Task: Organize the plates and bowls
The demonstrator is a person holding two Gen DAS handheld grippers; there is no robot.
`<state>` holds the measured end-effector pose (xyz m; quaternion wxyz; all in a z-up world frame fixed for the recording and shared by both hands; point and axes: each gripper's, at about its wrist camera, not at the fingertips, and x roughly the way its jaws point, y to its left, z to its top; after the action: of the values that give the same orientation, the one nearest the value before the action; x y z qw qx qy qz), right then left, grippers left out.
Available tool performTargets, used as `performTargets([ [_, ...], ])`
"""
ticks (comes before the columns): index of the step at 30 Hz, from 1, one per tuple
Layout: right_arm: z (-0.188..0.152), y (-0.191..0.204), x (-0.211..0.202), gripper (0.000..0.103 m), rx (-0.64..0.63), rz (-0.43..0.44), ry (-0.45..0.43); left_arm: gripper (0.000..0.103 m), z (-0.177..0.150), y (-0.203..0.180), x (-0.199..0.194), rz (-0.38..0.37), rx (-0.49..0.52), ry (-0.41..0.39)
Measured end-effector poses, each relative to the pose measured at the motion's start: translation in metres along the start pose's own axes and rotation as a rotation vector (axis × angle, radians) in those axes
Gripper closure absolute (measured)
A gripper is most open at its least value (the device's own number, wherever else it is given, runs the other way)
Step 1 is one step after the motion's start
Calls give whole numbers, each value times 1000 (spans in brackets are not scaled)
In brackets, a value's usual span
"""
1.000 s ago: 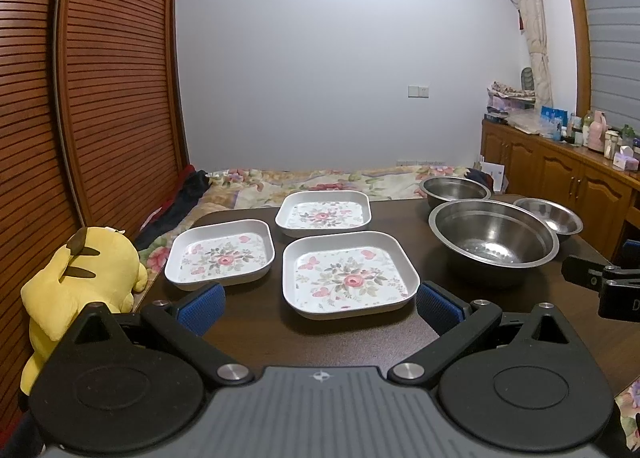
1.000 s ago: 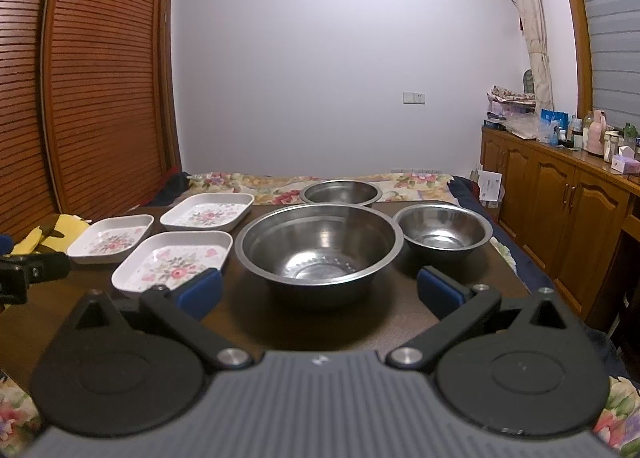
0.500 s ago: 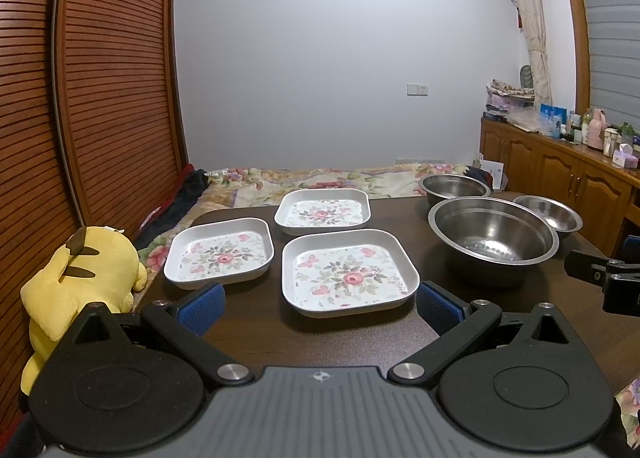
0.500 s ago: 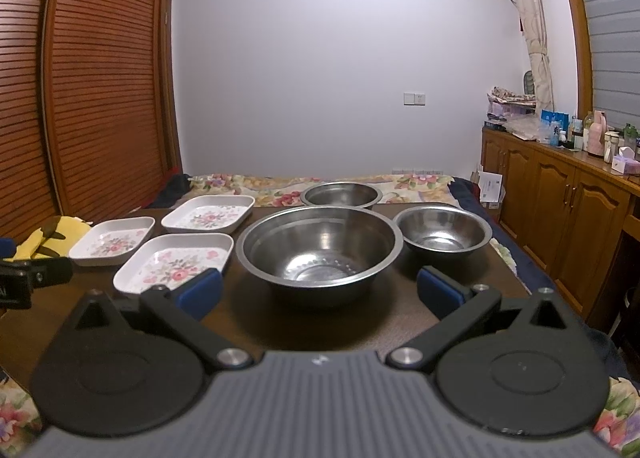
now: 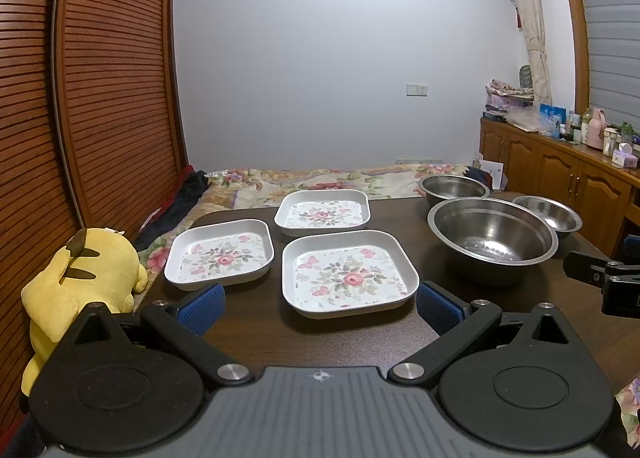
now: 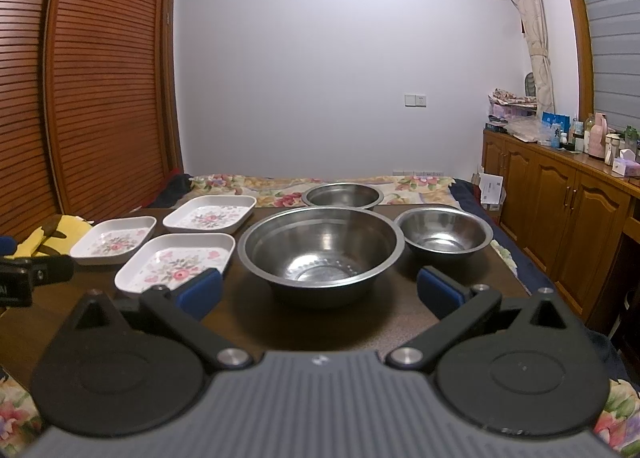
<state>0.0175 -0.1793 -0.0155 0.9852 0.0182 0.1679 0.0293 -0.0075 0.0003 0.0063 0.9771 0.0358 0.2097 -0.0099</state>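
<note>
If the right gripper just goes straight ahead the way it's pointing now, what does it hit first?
Most likely the large steel bowl. It sits centred between the open fingers of the right gripper, right ahead on the table. If the gripper travels above rim height it could pass over; height is hard to judge.

The left wrist camera looked forward from low over the near edge of the table (image 5: pixel 248 334), facing the three plates, with the nearest plate (image 5: pixel 344 274) close ahead. The right wrist camera sat further right, just as low, facing the big bowl (image 6: pixel 320 246) near ahead. Both views shared the tabletop, all plates and bowls, the bed (image 6: pixel 280 186) and the far wall.
</note>
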Motion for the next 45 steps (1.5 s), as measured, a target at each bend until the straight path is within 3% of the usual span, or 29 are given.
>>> performTargets([
  [29,-1,0,-1,0,-2,5,2,0,0,-1,1,-7,2,7],
  [38,-5,9,14,0,-43,30,31,0,-8,9,24,-16,-16,80],
  [45,-1,23,31,0,-66,102,58,0,-9,28,42,8,-31,124],
])
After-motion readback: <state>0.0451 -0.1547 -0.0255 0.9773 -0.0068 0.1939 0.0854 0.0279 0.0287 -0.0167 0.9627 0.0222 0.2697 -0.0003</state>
